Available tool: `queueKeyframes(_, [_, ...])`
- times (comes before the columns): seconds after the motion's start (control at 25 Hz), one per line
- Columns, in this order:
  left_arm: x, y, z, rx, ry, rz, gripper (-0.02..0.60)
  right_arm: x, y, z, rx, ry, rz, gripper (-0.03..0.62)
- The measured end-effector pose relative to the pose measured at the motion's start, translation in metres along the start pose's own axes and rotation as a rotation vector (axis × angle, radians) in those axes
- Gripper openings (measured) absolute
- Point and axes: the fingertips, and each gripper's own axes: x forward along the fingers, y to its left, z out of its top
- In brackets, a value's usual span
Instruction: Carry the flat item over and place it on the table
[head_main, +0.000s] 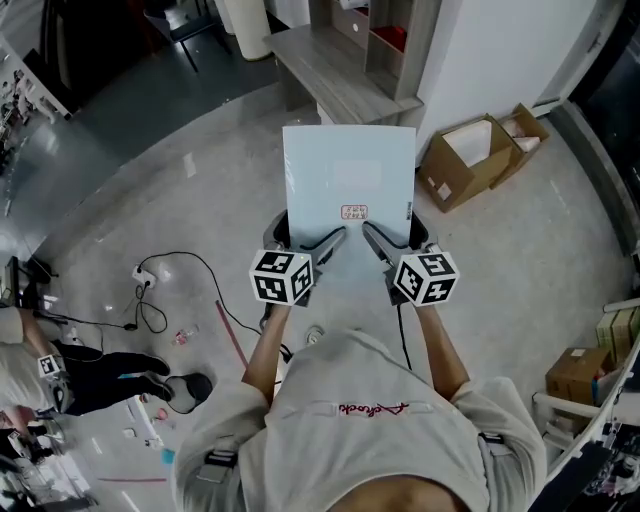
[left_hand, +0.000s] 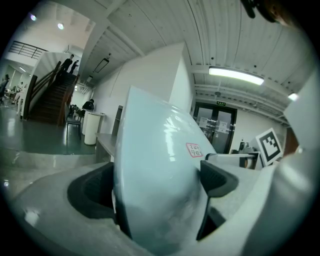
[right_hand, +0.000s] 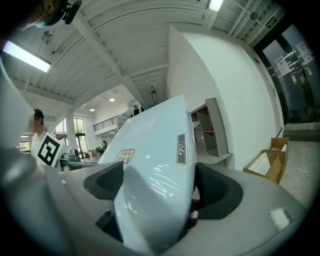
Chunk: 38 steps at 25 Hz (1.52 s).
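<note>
Transport is under way: one flat item (head_main: 348, 180) is held at the frame's centre, its near edge clamped between the jaws of two grippers, the left gripper (head_main: 325, 243) and the right gripper (head_main: 378, 243). One table (head_main: 335, 75) is seen at upper centre, well apart from the item. The placing is not yet done.

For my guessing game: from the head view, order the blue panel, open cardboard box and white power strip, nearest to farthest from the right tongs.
1. The blue panel, gripped in the right tongs.
2. The open cardboard box, on the floor to the right.
3. The white power strip, on the floor far left.
</note>
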Motion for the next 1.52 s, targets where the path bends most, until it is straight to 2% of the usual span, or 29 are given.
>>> queueKeyframes(0.28, [0.004,-0.015,0.007,0.023,-0.023,0.022,0.543,-0.008,-0.01,0.01,-0.003,-0.026,0.025,0.459])
queueKeyframes(0.84, [0.026,-0.043,-0.012,0.0,-0.019,0.066,0.543,-0.023,-0.046,0.0,0.0,0.003,0.067,0.459])
queueKeyframes(1.12, [0.037,-0.034,-0.014,-0.011,-0.022,0.07,0.543,-0.009,-0.053,-0.002,-0.004,0.009,0.073,0.459])
queueKeyframes(1.52, [0.074,0.018,0.004,-0.021,-0.03,0.067,0.543,0.055,-0.063,0.011,-0.019,0.012,0.068,0.459])
